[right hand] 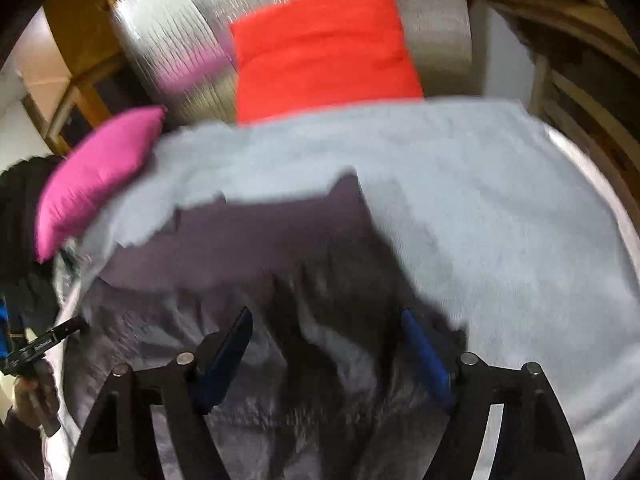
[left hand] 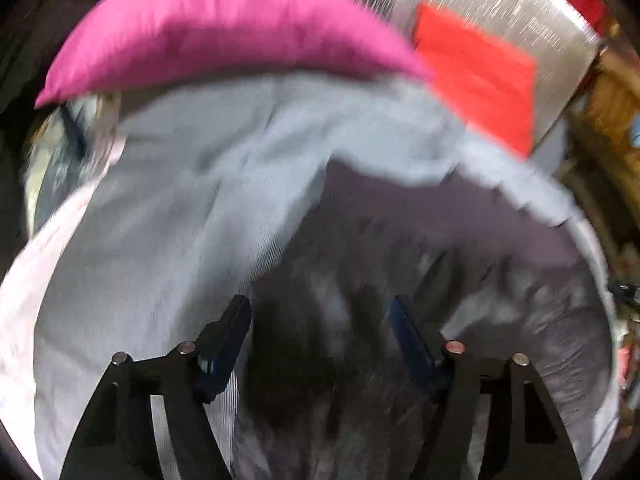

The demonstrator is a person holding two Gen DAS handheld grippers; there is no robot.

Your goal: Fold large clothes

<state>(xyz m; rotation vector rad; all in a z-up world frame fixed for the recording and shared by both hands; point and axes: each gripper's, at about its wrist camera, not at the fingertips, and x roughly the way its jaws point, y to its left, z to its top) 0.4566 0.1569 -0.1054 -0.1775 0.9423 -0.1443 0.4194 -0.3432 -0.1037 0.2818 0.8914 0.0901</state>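
A large dark grey garment [left hand: 400,240] lies rumpled on a light blue-grey blanket [left hand: 180,200], with a flat purplish part at its far side. My left gripper [left hand: 318,312] hovers low over the garment's near, creased part. Its blue-padded jaws stand wide apart with dark cloth showing between them, and no pad visibly presses on it. In the right wrist view the same garment [right hand: 260,240] spreads from centre to lower left on the blanket [right hand: 500,220]. My right gripper [right hand: 326,320] is also open above its folds. Both views are blurred.
A pink pillow [left hand: 220,28] [right hand: 100,176] and a red pillow [left hand: 480,72] [right hand: 324,48] lie at the blanket's far edge, against a shiny silver panel [right hand: 168,40]. Wooden furniture [left hand: 608,100] stands beyond. A person's hand [right hand: 36,396] holds a black tool at the left edge.
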